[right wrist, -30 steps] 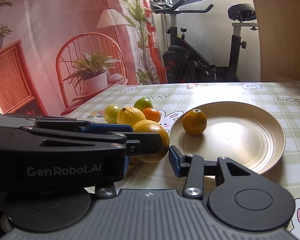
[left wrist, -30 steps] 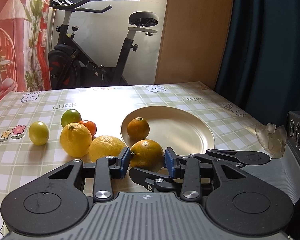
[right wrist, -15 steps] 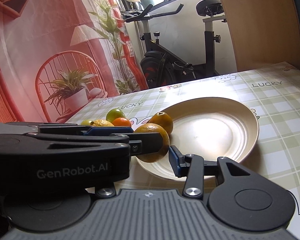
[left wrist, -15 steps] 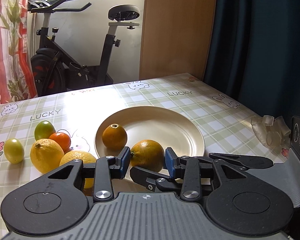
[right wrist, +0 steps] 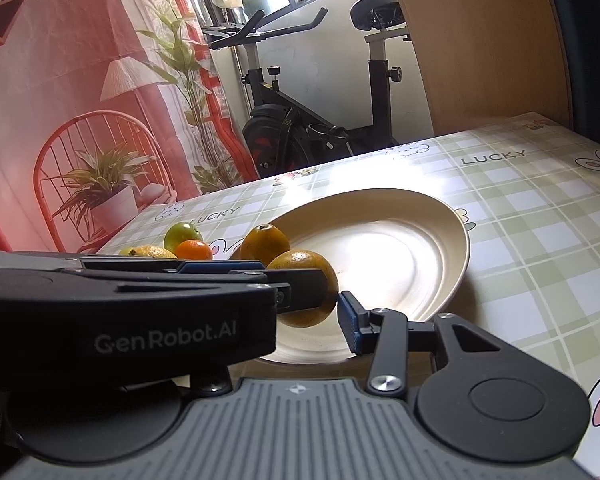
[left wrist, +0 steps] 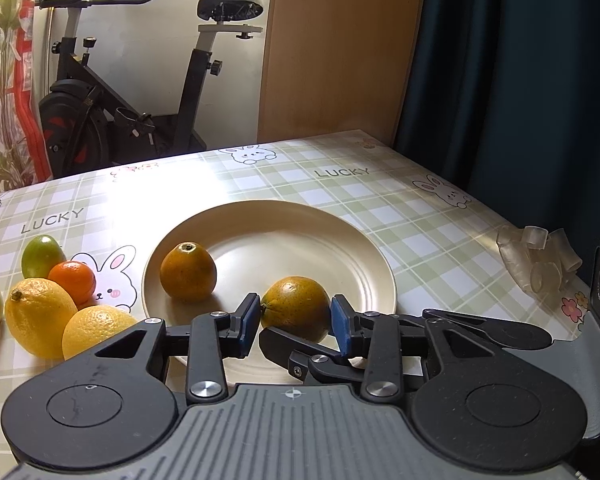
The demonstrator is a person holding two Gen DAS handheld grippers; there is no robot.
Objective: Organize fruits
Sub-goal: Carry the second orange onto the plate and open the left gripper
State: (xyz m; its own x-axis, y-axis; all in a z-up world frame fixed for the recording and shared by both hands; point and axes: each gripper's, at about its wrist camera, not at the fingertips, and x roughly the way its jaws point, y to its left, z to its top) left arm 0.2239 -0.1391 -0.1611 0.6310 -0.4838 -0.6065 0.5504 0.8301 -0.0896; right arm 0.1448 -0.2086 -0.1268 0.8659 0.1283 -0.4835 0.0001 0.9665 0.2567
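Setting down fruit on the plate (left wrist: 340, 236): left gripper (left wrist: 295, 322) closed to a fruit's width on the held orange (left wrist: 296, 306), one blue pad at each flank, grip taken across the middle so that the round body cannot roll out. Held orange low over the near part of the plate, shadow close beneath it — whether resting on the dish or just above it, not to be told. Second orange (left wrist: 188, 272) already on the plate, to the left and apart, leaving room for more. Two lemons (left wrist: 40, 316), a small mandarin (left wrist: 73, 282) and a green fruit (left wrist: 42, 256) grouped on the tablecloth (left wrist: 440, 240) left of the plate, not yet sorted. Right gripper (right wrist: 312, 320) held just beside the left, its one visible pad (right wrist: 350, 326) well off the centre line — parted, gripping nothing, other finger hidden behind the left tool. Next step, by judgement: release, then back to the group.
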